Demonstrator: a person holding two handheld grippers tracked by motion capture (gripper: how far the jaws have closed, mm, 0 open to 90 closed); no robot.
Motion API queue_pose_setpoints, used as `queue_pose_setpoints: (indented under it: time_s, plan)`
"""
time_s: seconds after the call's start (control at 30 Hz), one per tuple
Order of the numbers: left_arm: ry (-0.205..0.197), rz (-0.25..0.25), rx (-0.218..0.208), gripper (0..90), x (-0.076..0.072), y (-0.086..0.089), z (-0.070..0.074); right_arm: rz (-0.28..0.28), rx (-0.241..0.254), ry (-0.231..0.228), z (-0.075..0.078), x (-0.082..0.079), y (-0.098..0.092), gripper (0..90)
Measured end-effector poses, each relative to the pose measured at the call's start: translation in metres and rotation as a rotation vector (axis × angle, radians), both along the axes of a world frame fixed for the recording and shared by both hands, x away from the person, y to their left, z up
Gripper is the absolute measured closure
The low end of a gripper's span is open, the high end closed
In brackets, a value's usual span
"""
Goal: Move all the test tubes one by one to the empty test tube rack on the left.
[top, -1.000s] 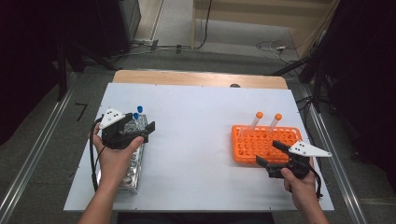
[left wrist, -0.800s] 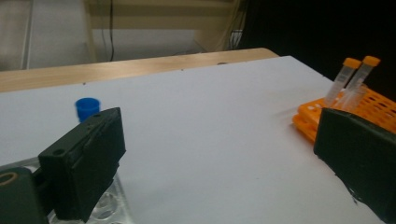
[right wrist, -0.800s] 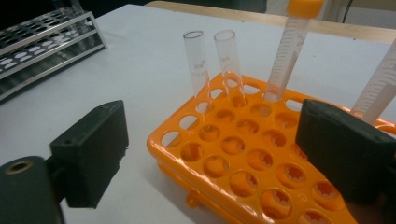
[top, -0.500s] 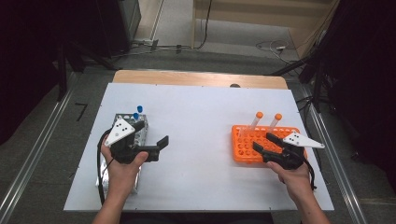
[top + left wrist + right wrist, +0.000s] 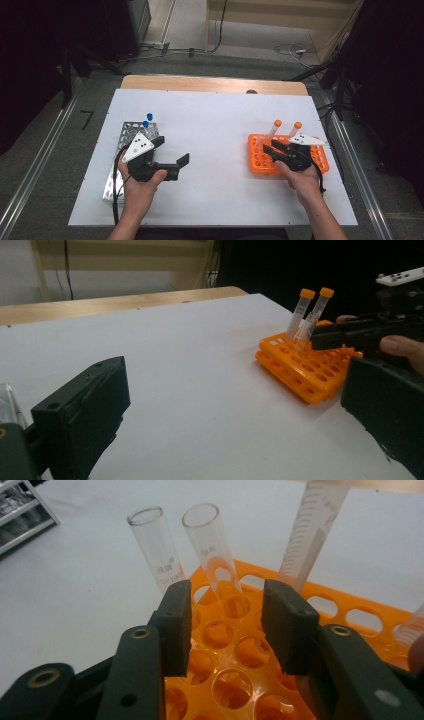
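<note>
An orange tube rack [image 5: 260,160] lies at the table's right and holds two orange-capped tubes [image 5: 276,126] at its far edge. My right gripper [image 5: 272,148] reaches over this rack. In the right gripper view its jaws have just been closing around a clear open-topped glass tube [image 5: 212,545] that stands in the orange rack [image 5: 345,615]. The pads [image 5: 180,625] stand close on either side of it without visibly pressing. A second glass tube [image 5: 152,545] stands just left of it. My left gripper [image 5: 172,150] is wide open over bare table, nothing between its jaws.
A metal wire rack [image 5: 120,150] with two blue-capped tubes [image 5: 147,120] lies at the left, beside my left hand. The white table top [image 5: 215,130] stretches between the two racks. A capped graduated tube [image 5: 312,525] rises right of my right jaw.
My left gripper came off the metal rack toward the table's front and middle, opening a little wider. My right gripper moved forward over the orange rack and its jaws narrowed around the glass tube.
</note>
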State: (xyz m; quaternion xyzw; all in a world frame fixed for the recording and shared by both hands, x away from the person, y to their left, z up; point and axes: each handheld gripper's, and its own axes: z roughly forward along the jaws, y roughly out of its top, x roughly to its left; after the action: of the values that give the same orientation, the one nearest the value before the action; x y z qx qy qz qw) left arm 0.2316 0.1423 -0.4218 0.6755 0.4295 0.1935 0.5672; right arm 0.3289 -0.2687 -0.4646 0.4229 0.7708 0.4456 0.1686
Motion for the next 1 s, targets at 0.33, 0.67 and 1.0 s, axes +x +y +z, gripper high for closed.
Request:
queue_pose_setpoints:
  time_s: [0.33, 0.67, 1.0]
  plan:
    - [-0.001, -0.011, 0.004, 0.0, -0.003, -0.001, -0.004, -0.075, -0.034, 0.018, -0.007, 0.012, 0.019, 63.5]
    - [0.011, -0.037, 0.024, 0.0, -0.004, -0.01, -0.01, -0.132, -0.078, -0.031, -0.009, 0.013, 0.029, 72.0]
    - [0.012, -0.049, 0.029, 0.0, -0.006, -0.015, -0.01, -0.15, -0.065, -0.072, -0.01, 0.009, 0.027, 73.9]
